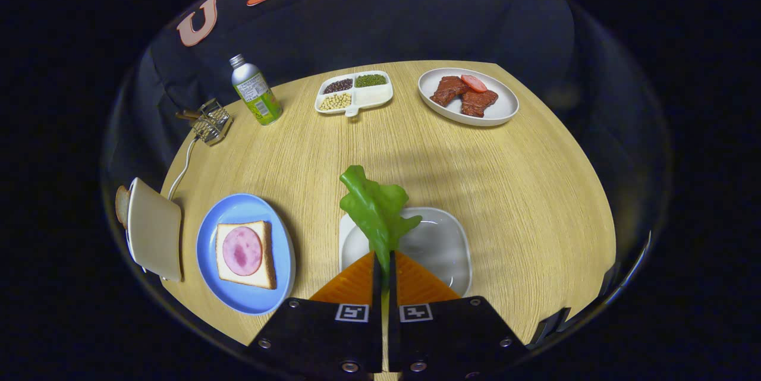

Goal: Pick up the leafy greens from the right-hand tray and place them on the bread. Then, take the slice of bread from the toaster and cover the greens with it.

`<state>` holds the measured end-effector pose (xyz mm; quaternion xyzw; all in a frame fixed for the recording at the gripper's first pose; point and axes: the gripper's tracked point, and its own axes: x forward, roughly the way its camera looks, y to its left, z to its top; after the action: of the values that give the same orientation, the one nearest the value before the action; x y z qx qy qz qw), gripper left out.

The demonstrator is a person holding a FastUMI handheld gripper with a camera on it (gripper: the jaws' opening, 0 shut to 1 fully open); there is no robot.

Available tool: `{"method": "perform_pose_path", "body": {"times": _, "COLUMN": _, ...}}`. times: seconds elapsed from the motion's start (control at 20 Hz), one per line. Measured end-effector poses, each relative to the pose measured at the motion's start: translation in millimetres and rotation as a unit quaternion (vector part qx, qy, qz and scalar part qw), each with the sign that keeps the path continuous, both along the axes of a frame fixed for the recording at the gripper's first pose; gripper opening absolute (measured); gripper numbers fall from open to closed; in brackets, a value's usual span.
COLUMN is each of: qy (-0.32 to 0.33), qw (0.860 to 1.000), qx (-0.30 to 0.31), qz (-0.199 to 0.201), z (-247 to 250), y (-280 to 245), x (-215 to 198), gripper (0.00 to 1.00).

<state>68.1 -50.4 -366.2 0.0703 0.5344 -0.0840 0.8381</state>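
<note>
Leafy greens (376, 208), crinkled and upright, stand pinched between the closed gripper (383, 265) fingers at lower centre, over the white tray (440, 244).

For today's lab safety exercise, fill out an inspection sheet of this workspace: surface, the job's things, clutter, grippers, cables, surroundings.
Surface: wooden table, dry, no spills seen.
Job's things: leafy greens held above the white tray; bread with a ham slice on the blue plate; toaster beside that plate, a bread slice showing behind it.
Clutter: bottle; divided dish of beans; plate of meat; small wire rack.
Grippers: gripper, jaws shut on the greens' stem.
Cables: white cord running from the toaster toward the wire rack.
Surroundings: black cloth wall beyond the table.
</note>
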Motion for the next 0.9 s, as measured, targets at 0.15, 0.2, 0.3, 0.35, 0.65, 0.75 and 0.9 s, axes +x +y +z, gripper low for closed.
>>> {"method": "perform_pose_path", "body": {"times": 0.15, "qy": 0.001, "qw": 1.000, "qx": -0.002, "qz": 0.001, "z": 1.0, "y": -0.1, "x": -1.2, "gripper": 0.05}}
{"method": "perform_pose_path", "body": {"times": 0.2, "qy": 0.003, "qw": 1.000, "qx": -0.002, "qz": 0.000, "z": 1.0, "y": -0.2, "x": -1.3, "gripper": 0.05}}
{"method": "perform_pose_path", "body": {"times": 0.3, "qy": -0.001, "qw": 1.000, "qx": 0.000, "qz": 0.000, "z": 3.8, "y": 1.9, "x": 0.4, "gripper": 0.05}}
{"method": "perform_pose_path", "body": {"times": 0.35, "qy": -0.003, "qw": 1.000, "qx": 0.001, "qz": 0.002, "z": 6.7, "y": 4.1, "x": 1.2, "gripper": 0.04}}
{"method": "perform_pose_path", "body": {"times": 0.65, "qy": -0.021, "qw": 0.999, "qx": 0.012, "qz": 0.036, "z": 22.6, "y": 36.5, "x": 6.7, "gripper": 0.04}}
{"method": "perform_pose_path", "body": {"times": 0.75, "qy": -0.020, "qw": 0.998, "qx": 0.020, "qz": 0.050, "z": 22.7, "y": 53.4, "x": 6.9, "gripper": 0.04}}
{"method": "perform_pose_path", "body": {"times": 0.9, "qy": -0.022, "qw": 0.997, "qx": 0.027, "qz": 0.068, "z": 25.4, "y": 74.5, "x": 8.4, "gripper": 0.04}}
